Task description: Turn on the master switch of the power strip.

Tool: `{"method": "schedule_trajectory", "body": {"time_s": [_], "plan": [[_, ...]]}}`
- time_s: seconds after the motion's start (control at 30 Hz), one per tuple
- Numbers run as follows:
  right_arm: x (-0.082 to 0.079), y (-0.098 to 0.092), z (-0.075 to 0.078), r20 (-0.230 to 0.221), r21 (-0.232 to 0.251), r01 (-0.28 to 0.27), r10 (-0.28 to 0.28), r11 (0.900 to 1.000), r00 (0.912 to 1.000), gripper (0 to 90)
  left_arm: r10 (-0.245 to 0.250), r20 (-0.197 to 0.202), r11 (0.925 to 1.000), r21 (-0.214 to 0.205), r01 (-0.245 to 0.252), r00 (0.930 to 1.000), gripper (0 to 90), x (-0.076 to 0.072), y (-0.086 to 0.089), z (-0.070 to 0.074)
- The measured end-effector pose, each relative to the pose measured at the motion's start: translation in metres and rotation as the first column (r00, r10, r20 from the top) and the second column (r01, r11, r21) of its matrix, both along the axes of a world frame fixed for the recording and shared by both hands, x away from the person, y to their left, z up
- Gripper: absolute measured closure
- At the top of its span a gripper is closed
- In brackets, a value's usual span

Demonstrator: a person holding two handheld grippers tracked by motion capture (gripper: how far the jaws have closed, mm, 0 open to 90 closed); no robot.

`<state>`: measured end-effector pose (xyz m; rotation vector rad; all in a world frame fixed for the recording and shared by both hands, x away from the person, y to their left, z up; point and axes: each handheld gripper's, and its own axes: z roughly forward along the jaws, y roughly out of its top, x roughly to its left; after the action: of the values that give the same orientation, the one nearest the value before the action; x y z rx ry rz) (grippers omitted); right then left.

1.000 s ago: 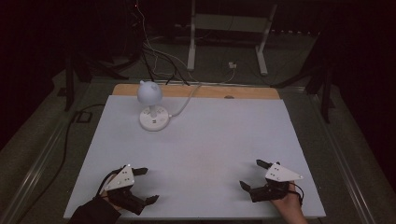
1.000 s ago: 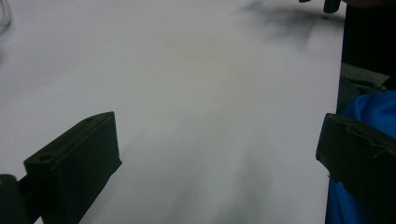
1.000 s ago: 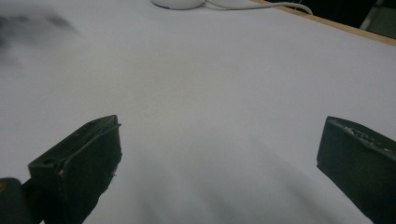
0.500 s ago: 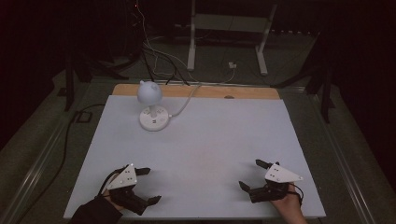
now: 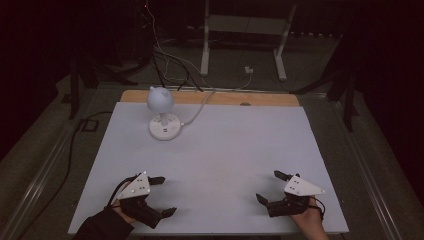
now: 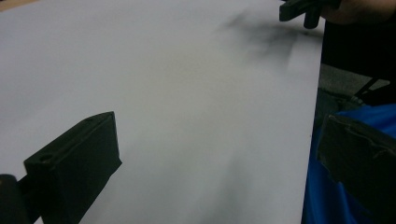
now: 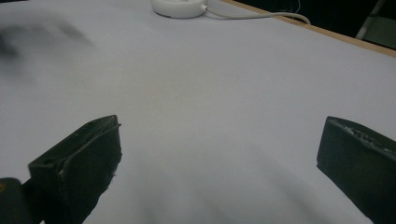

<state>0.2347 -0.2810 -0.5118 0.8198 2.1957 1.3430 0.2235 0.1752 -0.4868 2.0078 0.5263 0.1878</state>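
Note:
A small white lamp [image 5: 160,101] with a round head stands on its disc base [image 5: 164,130] at the table's far left; the base [image 7: 180,6] also shows at the top of the right gripper view. My left gripper [image 5: 167,195] rests near the front left edge, open, with nothing between its jaws [image 6: 217,154]. My right gripper [image 5: 267,185] sits near the front right edge, also open and empty [image 7: 219,158]. Both point toward the table's middle, far from the lamp. The right gripper [image 6: 303,7] appears at the top right of the left gripper view.
The white table top [image 5: 230,150] has a wooden strip [image 5: 270,99] along its far edge. The lamp's white cable [image 5: 200,107] runs off the back. A metal stand [image 5: 242,30] and dark cables lie on the floor beyond. Blue cloth [image 6: 322,205] shows past the near edge.
My left gripper has edged slightly to the right along the front edge. The right gripper and the lamp have stayed put.

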Motion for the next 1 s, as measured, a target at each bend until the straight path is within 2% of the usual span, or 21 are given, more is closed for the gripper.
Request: {"method": "schedule_trajectory", "body": {"time_s": [0.5,0.57,1.0], "plan": [[0.000,0.000,0.000,0.000,0.005,-0.003,0.003,1.0000,1.0000,0.0,0.056,0.005,0.9980,-0.029,-0.056,0.9984,0.1,0.015,-0.004,0.013],[0.000,0.000,0.000,-0.002,0.007,-0.001,0.001,1.0000,1.0000,0.0,0.070,0.007,0.9968,-0.039,-0.070,0.9975,0.1,0.020,-0.004,0.015],[0.000,0.000,-0.001,-0.008,0.002,-0.001,0.001,1.0000,1.0000,0.0,0.136,0.016,0.9900,-0.038,-0.136,0.9905,0.1,0.042,-0.008,0.025]]}}
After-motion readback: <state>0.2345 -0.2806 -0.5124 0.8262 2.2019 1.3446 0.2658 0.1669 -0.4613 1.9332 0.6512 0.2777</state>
